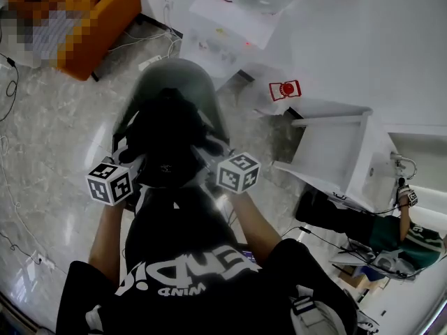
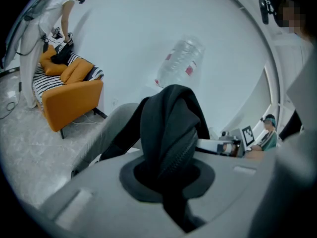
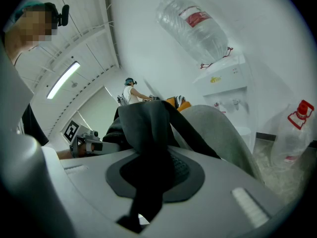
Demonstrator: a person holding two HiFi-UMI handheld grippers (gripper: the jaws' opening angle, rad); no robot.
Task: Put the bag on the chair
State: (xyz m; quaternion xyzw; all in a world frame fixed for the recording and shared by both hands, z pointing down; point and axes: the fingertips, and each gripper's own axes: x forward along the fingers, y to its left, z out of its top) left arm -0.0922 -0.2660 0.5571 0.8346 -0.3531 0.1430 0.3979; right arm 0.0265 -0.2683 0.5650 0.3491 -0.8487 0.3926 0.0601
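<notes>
A black bag (image 1: pixel 166 142) hangs between my two grippers, just in front of a grey chair (image 1: pixel 183 82) whose rounded back rises beyond it. My left gripper (image 1: pixel 136 167) is shut on a black strap (image 2: pixel 168 133) of the bag, which bunches up out of the jaws. My right gripper (image 1: pixel 209 165) is shut on another black strap (image 3: pixel 146 133) on the bag's right side. In the left gripper view the grey chair (image 2: pixel 106 133) slopes behind the strap; in the right gripper view the chair's (image 3: pixel 223 133) curved back shows just past the strap. The fingertips themselves are hidden by fabric.
An orange armchair (image 1: pixel 91 19) stands at the far left, with a person bending over it (image 2: pixel 54 19). A water dispenser with a large bottle (image 3: pixel 195 26) stands against the white wall behind the chair. A white cabinet (image 1: pixel 335 152) and a bagged red-capped bottle (image 1: pixel 283 89) lie to the right.
</notes>
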